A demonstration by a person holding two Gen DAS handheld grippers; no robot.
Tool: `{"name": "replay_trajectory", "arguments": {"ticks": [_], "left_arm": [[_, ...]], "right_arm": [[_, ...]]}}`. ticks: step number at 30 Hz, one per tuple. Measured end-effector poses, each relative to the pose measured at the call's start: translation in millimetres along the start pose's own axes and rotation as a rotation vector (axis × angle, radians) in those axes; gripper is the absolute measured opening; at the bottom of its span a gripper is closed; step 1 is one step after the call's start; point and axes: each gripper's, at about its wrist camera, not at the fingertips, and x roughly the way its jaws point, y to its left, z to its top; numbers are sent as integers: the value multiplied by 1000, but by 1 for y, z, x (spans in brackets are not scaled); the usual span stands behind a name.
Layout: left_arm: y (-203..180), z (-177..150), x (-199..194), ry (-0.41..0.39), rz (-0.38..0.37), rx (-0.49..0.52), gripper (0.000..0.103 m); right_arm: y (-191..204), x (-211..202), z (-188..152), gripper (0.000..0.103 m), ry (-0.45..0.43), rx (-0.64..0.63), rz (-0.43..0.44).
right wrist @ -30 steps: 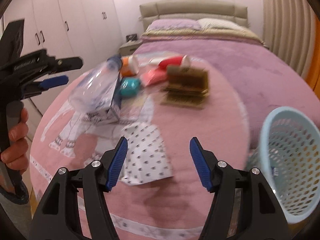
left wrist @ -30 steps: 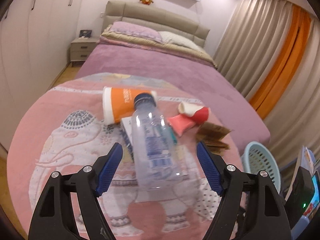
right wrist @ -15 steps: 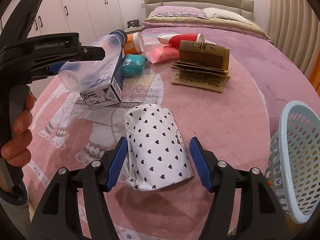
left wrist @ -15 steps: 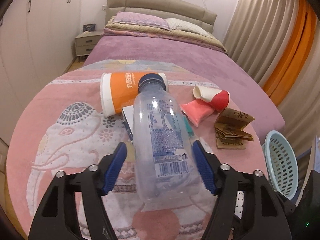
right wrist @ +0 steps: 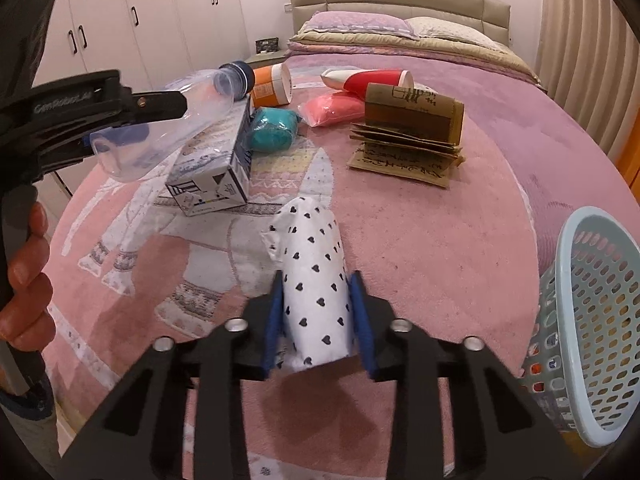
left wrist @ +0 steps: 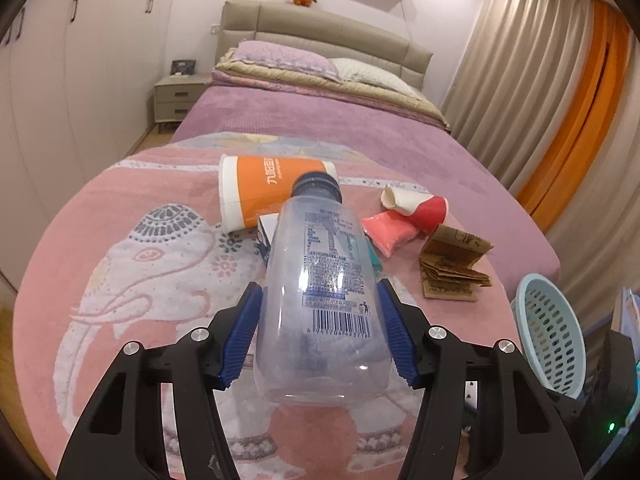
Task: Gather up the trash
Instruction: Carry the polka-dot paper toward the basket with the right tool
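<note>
left gripper (left wrist: 320, 330) jaws just closed, clamped on clear bottle (left wrist: 322, 304), lifted above pink blanket (left wrist: 120, 208). right gripper (right wrist: 316, 316) jaws just closed, squeezing heart-print paper cup (right wrist: 314, 280) on blanket. blue basket (right wrist: 592, 320) at right.

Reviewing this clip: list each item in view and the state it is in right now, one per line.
left gripper: shut on clear bottle, capped, empty.
right gripper: jaws just closed, pinching heart-print paper cup, crumpled.
orange cup: lying on its side.
red cup: lying on its side.
carton: on the blanket.
cardboard sleeves: folded, stacked.
blue basket: tilted.
</note>
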Motion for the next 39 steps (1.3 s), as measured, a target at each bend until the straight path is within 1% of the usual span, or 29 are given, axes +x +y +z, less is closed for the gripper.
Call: {"name": "replay_trajectory", "arguments": {"ticks": [1, 3, 6, 11, 17, 21, 23, 25, 27, 29, 32, 34, 35, 37, 39], "left_arm": [[0, 0, -3, -4, -1, 1, 57], [-1, -1, -9, -13, -17, -2, 56], [-4, 0, -17, -26, -42, -4, 56], [-13, 1, -24, -38, -73, 9, 56], [-29, -5, -27, -28, -115, 34, 54], [-43, -23, -29, 9, -145, 74, 54], [-52, -40, -30, 40, -137, 121, 54], [-56, -55, -29, 66, -130, 145, 54], [-59, -70, -26, 109, -129, 160, 54], [-60, -81, -22, 147, -128, 170, 54], [-61, -88, -14, 174, -122, 179, 55], [-62, -89, -10, 197, -146, 176, 62], [-63, -88, -8, 211, -165, 171, 70], [-64, -87, -6, 213, -163, 163, 71], [-69, -87, -3, 221, -145, 183, 71]], "right_arm": [[0, -2, 0, 20, -4, 7, 4], [-2, -8, 0, 18, -28, 26, 10], [-8, -19, 2, 17, -74, 65, 24], [-18, -37, 5, 15, -133, 100, 23], [-32, -52, 6, 15, -164, 139, 19], [-44, -56, 3, 15, -169, 169, 13], [-50, -56, -1, 15, -164, 182, 10], [-55, -55, -4, 15, -156, 195, 10], [-60, -54, -7, 15, -144, 207, 11], [-62, -52, -9, 15, -136, 210, 10], [-62, -51, -11, 15, -126, 210, 15], [-60, -53, -12, 15, -127, 202, 17], [-60, -54, -13, 15, -128, 200, 18], [-60, -55, -14, 15, -132, 199, 19], [-62, -57, -16, 15, -135, 204, 19]]}}
